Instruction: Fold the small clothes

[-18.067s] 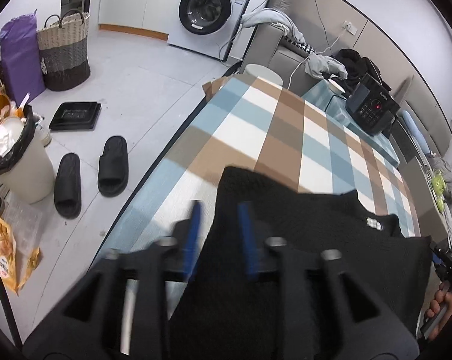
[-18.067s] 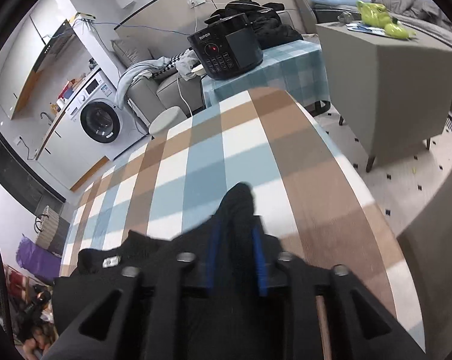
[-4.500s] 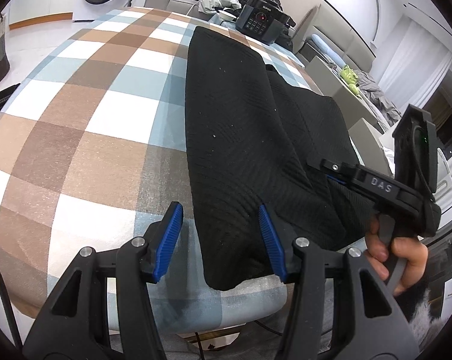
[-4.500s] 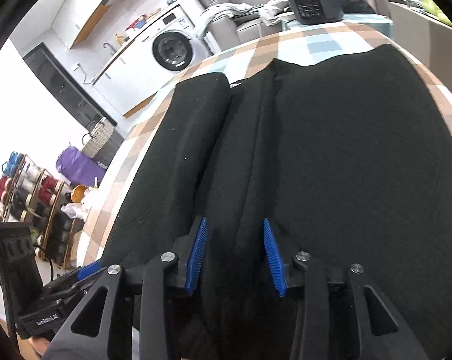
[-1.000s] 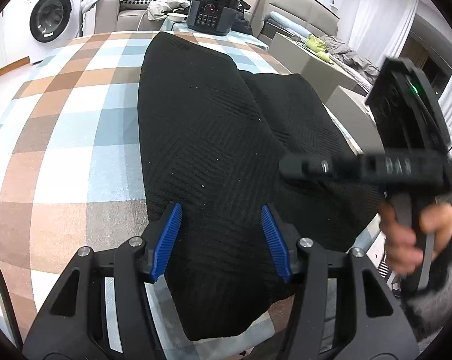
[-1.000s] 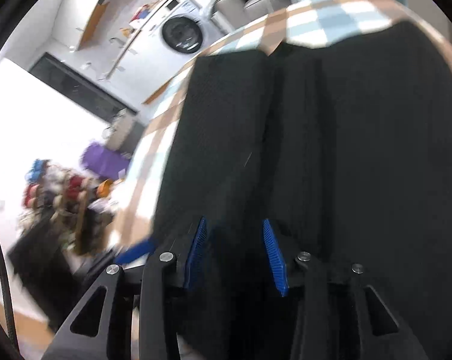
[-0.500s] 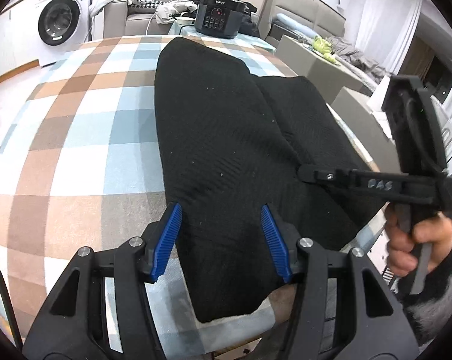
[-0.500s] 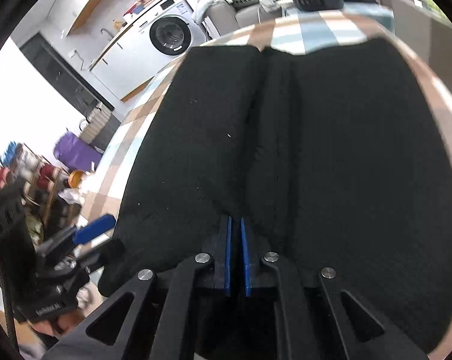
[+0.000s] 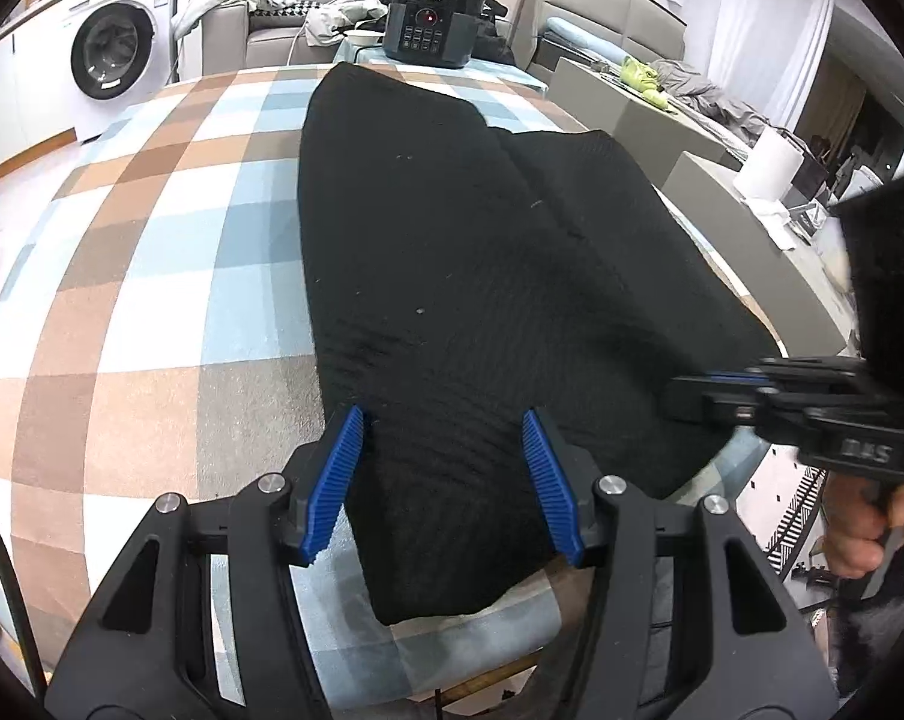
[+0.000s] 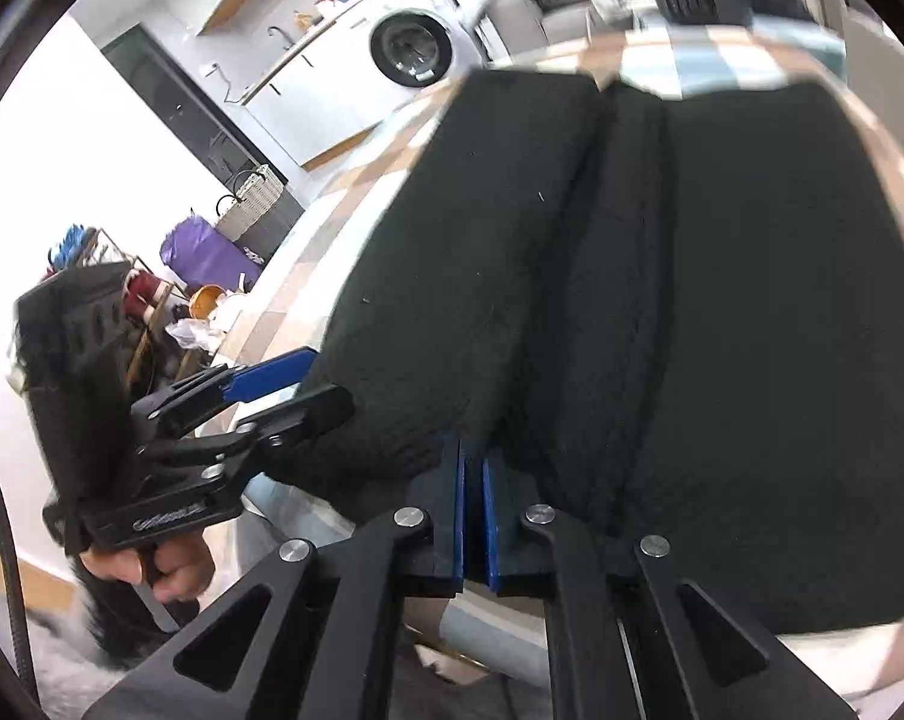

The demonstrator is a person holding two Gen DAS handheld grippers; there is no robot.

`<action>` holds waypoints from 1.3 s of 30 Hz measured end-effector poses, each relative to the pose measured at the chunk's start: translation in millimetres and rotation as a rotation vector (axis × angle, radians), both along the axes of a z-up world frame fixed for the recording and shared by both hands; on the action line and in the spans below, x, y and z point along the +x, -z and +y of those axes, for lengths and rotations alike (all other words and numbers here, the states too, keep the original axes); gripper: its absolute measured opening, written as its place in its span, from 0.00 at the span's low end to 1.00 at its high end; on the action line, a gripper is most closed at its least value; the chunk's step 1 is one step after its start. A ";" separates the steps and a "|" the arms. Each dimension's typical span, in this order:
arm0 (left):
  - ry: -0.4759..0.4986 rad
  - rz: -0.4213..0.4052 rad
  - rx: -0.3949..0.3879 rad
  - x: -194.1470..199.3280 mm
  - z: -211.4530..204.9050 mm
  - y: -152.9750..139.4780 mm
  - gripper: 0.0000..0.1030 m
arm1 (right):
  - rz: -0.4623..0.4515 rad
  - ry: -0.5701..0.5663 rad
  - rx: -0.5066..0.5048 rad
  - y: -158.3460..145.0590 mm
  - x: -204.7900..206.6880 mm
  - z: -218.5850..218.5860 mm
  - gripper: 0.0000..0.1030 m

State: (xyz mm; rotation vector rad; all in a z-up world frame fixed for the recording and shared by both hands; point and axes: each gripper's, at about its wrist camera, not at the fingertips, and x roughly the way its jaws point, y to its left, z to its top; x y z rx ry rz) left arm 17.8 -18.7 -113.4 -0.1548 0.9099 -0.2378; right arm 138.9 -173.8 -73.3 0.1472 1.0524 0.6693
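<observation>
Black knit garment (image 9: 452,276): lies lengthwise on the checked tablecloth (image 9: 170,252), its sides folded inward, its near end at the table's front edge.
Left gripper (image 9: 443,474): blue pads spread apart above the garment's near end, nothing pinched between them.
Right gripper (image 10: 473,516): pads drawn together on the near hem, at a fold; a thin layer of fabric seems caught, though the picture is blurred.
Right hand (image 9: 866,534): grips its handle at the table's right edge.
Background: washing machine (image 9: 113,48), black cooker (image 9: 431,33).
</observation>
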 end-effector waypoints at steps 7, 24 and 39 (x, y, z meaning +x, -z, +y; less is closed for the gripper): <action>-0.017 -0.014 -0.011 -5.5 4.9 -9.2 0.51 | 0.062 0.050 -0.037 15.0 3.3 -9.0 0.06; 0.074 -0.016 -0.013 11.8 -25.2 -1.9 0.54 | 0.099 0.161 0.125 30.4 108.9 -27.5 0.44; -0.069 -0.007 -0.120 23.9 30.6 -9.0 0.54 | -0.050 0.064 -0.027 34.0 169.9 28.3 0.10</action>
